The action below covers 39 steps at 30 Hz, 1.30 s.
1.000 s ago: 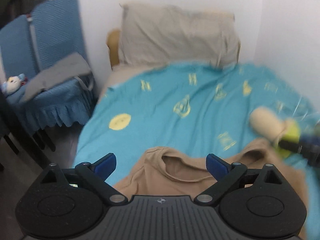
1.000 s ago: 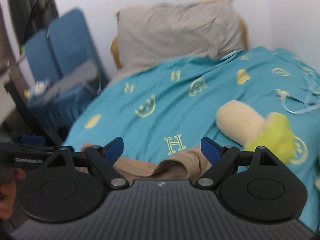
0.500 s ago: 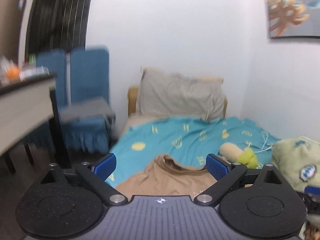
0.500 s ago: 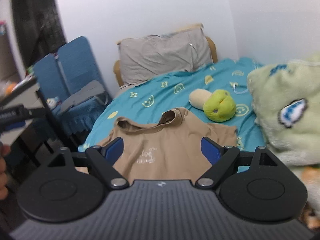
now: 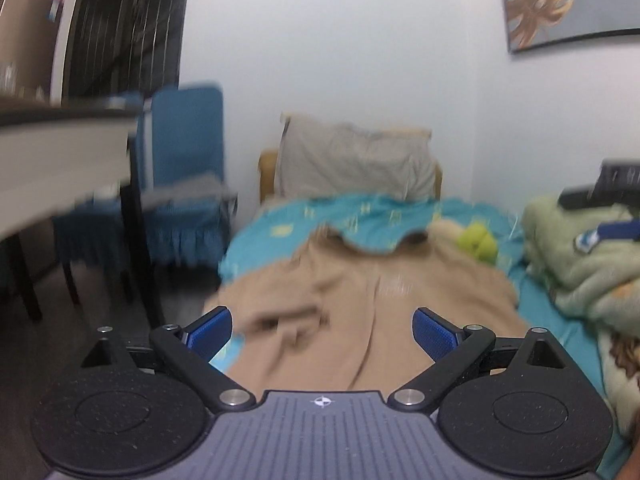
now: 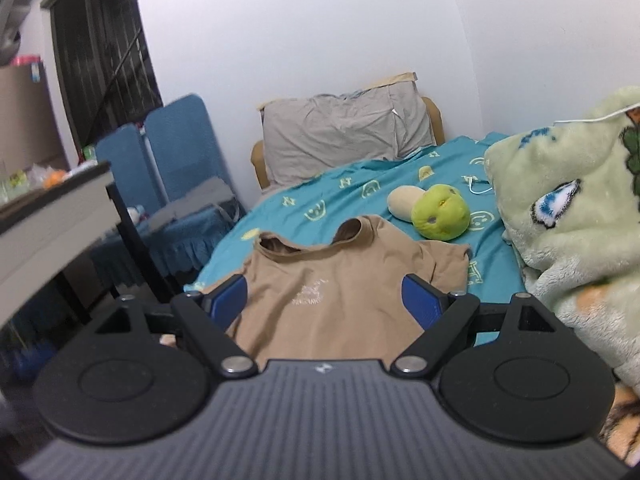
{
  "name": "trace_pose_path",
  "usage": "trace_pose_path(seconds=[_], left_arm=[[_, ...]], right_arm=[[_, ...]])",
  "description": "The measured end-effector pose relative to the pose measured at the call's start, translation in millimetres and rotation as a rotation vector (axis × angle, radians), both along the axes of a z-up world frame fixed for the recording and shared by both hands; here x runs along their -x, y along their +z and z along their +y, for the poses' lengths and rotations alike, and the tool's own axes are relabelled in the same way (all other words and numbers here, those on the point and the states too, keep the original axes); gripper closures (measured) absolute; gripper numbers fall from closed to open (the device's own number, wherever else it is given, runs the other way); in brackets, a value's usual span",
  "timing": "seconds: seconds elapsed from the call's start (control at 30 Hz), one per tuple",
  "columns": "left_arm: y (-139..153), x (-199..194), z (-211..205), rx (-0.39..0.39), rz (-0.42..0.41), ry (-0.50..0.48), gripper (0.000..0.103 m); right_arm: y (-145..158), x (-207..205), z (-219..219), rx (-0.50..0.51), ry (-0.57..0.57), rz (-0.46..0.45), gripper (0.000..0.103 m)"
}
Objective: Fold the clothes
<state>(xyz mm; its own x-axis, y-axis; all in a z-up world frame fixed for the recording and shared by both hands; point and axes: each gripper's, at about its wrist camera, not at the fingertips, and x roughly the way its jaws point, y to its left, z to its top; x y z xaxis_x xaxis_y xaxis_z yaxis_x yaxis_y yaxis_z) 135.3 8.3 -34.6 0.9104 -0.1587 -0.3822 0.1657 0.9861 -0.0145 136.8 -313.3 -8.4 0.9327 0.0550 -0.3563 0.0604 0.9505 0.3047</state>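
While spread chest-up on the bed (image 6: 360,188), collar toward the pillow (image 6: 344,132), hem toward both grippers: tan shirt (image 6: 340,300), unfolded, long axis running straight away from the fingers. Right sleeve flat beside the green toy (image 6: 440,216); left side rumpled, blurred in the left view (image 5: 360,300). Left gripper (image 5: 322,334) and right gripper (image 6: 324,302) both with fingers wide apart, holding nothing, low at the hem end, neither clearly nearer. Likely a side-to-centre fold or a hem-to-collar one; cannot tell which. Fleece blanket (image 6: 560,200) bunched close on the right, chair (image 6: 176,148) off left.
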Motion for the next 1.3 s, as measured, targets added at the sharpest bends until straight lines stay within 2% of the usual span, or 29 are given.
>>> trace_pose_path(seconds=[0.07,0.27,0.33,0.43,0.53,0.67,0.77,0.83,0.93,1.0,1.03,1.07,1.1,1.17,1.3], left_arm=[[-17.7,7.9,3.8,0.001,0.028,0.004,0.005],[-18.1,-1.9,16.9,0.094,0.064,0.022,0.005],[-22.1,-12.1,21.6,0.146,0.094,0.02,0.005],[-28.5,-55.4,30.6,0.253,0.173,0.012,0.006],[-40.2,-106.9,49.1,0.322,0.229,0.103,0.007],[-65.0,-175.3,80.8,0.427,0.313,0.299,0.013],[-86.0,-213.1,102.9,0.475,0.359,0.388,0.02],[-96.7,-229.8,110.9,0.464,0.362,0.41,0.023],[-112.7,-254.2,122.3,0.461,0.369,0.428,0.034],[-121.4,-270.6,126.8,0.492,0.398,0.39,0.048],[-125.0,-279.1,127.2,0.502,0.42,0.365,0.05],[-126.4,-285.3,126.3,0.492,0.428,0.348,0.059],[-122.1,-288.8,124.0,0.461,0.413,0.339,0.079],[-113.0,-295.6,119.2,0.4,0.382,0.321,0.098],[-74.2,-315.1,110.5,0.26,0.31,0.318,0.101]], right_arm=[[-2.3,-3.8,-0.8,-0.012,-0.014,0.008,0.018],[-6.6,-9.1,-1.0,-0.032,-0.042,0.038,0.018],[-7.5,-9.3,-1.5,-0.038,-0.049,0.046,0.018],[-11.5,-11.1,-2.6,-0.063,-0.048,0.068,0.018],[-17.0,-14.9,-0.7,-0.079,-0.039,0.089,0.018],[-26.7,-26.8,-0.7,-0.08,-0.046,0.129,0.018],[-36.0,-39.8,-6.0,-0.101,-0.057,0.161,0.018],[-42.3,-51.9,-8.6,-0.114,-0.065,0.181,0.018],[-50.7,-73.7,-9.8,-0.133,-0.067,0.201,0.018],[-56.1,-88.7,-9.3,-0.14,-0.065,0.211,0.018],[-58.8,-96.2,-9.1,-0.143,-0.063,0.215,0.018],[-61.7,-100.9,-8.3,-0.142,-0.062,0.224,0.018],[-64.6,-105.1,-7.5,-0.14,-0.061,0.233,0.018],[-70.7,-109.5,-8.5,-0.153,-0.062,0.254,0.018],[-78.7,-105.1,-12.5,-0.206,-0.078,0.298,0.018]])
